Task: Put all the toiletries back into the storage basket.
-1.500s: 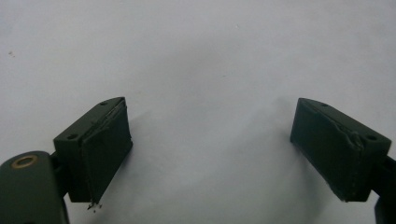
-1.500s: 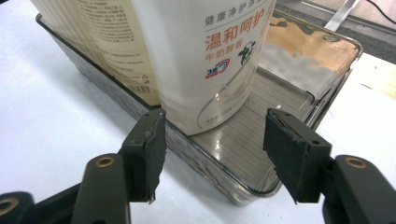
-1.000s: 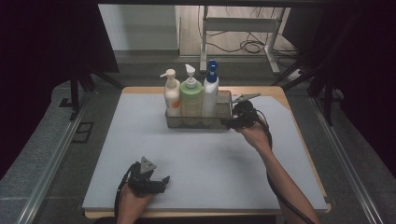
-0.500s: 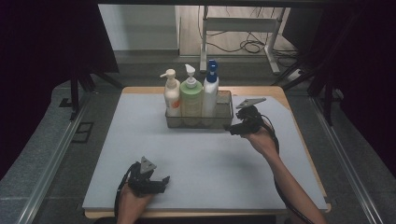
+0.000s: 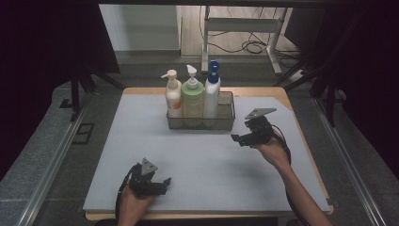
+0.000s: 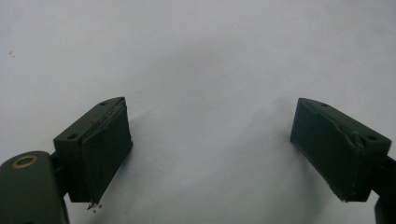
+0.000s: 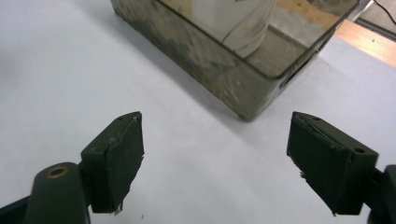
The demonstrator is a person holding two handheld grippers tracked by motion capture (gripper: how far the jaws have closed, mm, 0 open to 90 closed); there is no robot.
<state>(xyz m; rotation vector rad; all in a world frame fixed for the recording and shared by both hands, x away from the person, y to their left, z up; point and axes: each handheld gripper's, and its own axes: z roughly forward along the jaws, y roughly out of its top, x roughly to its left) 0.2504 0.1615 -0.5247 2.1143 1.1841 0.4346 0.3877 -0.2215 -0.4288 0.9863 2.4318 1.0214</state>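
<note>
1. Nearest the viewer, the left hand-held gripper [image 5: 162, 181] rests low on the pale grey mat of the counter [image 5: 207, 179], close to the front edge. Its jaws stand wide apart with nothing between them; the left gripper view shows bare mat between its two black pads [image 6: 106, 149]. It sits where it sat a second ago.

2. Further back on the right side, the right hand-held gripper [image 5: 236, 139] hangs just above the mat, pointing left toward the bin. A second ago it was right up against the bin's right end; now it is drawn back toward the viewer and sits clearly apart from it. Its jaws have just been opening, and they stand wide with nothing held; the right gripper view shows bare mat between them.

3. Behind both, at the middle of the far half of the counter, stands the clear plastic bin [image 5: 226, 123], upright on the mat. It holds three pump bottles in a row: a white and orange bottle [image 5: 173, 96], a green bottle [image 5: 193, 100] and a white bottle with a blue pump [image 5: 212, 94].

4. Judged from this, the right hand has let go of the bin and is backing off, so placing the bin looks finished.
</note>
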